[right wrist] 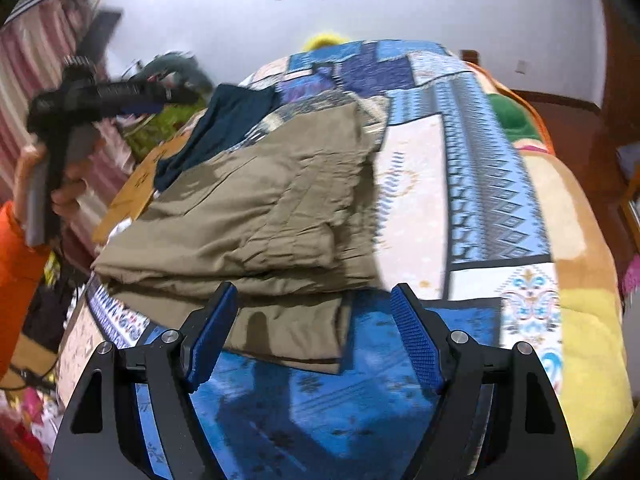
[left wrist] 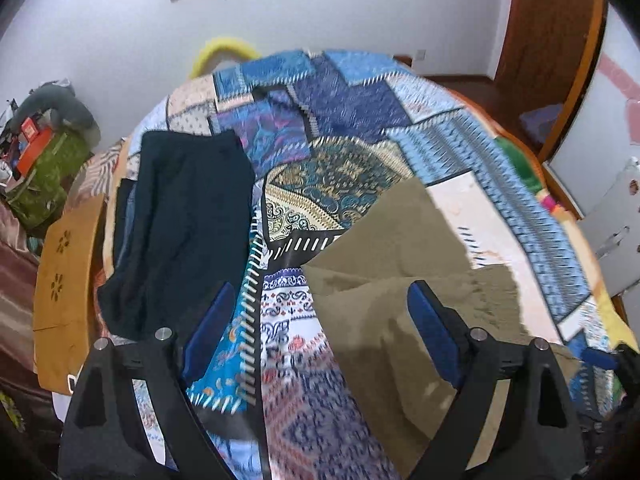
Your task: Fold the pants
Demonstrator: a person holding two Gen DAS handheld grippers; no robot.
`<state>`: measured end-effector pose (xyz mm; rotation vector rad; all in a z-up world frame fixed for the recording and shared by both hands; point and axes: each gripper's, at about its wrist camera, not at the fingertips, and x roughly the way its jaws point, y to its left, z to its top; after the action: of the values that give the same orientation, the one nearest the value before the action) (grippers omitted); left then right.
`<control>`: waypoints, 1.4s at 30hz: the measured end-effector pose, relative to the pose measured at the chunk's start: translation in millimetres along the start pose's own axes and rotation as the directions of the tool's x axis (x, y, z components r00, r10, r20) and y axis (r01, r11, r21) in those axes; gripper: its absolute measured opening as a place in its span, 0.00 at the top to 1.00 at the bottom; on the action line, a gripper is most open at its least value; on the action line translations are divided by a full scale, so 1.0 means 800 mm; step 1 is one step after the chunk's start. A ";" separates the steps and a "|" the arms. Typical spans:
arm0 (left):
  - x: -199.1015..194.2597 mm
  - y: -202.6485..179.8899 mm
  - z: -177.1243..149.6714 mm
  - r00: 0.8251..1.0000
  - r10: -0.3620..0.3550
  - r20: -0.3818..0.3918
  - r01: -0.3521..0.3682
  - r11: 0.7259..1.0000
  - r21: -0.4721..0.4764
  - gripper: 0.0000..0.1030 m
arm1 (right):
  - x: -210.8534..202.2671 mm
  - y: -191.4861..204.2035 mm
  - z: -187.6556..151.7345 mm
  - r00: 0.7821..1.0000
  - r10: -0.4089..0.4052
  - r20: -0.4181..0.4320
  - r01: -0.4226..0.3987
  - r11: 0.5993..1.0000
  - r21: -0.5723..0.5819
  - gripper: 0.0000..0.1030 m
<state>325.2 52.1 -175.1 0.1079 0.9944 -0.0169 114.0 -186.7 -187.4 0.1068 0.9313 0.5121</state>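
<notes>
Khaki pants (right wrist: 260, 208) lie folded in layers on a patchwork bedspread (right wrist: 460, 160); the left wrist view shows them (left wrist: 380, 240) at the lower right. My right gripper (right wrist: 314, 288) is open just above their near edge, its pads off the cloth. My left gripper (left wrist: 322, 286) is open over the bedspread (left wrist: 360, 120) beside the pants' left edge, with nothing between its pads. In the right wrist view a person's hand (right wrist: 68, 188) holds that gripper's handle up at the far left, blurred.
A dark navy garment (left wrist: 188, 220) lies folded on the bed's left side, beyond the khaki pants (right wrist: 224, 120). A tan board (left wrist: 64, 280) and a green bag (left wrist: 52, 172) sit off the left edge. A wooden door (left wrist: 548, 40) and a white cabinet (left wrist: 612, 232) stand right.
</notes>
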 end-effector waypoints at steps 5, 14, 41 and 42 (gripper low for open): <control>0.077 -0.011 0.017 0.994 0.035 -0.106 -0.030 0.998 0.051 0.12 | -0.003 -0.019 0.004 0.999 -0.041 0.008 0.040 0.998 0.050 0.27; 0.159 -0.013 -0.010 0.966 0.116 -0.231 -0.083 0.985 0.150 0.00 | -0.004 -0.027 0.006 0.997 -0.079 0.005 0.078 0.995 0.066 0.27; -0.015 0.040 -0.175 0.987 -0.074 -0.141 0.058 0.991 -0.117 0.00 | 0.052 0.007 0.030 0.999 -0.039 -0.031 0.038 0.999 -0.034 0.34; -0.016 0.045 -0.179 0.988 -0.089 -0.127 0.070 0.987 -0.146 0.01 | 0.058 0.004 0.030 0.998 -0.038 -0.042 0.037 0.999 -0.032 0.39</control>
<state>200.9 101.2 -238.6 -0.0609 1.1301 -0.0125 153.9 -159.0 -206.1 0.0508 0.9650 0.4956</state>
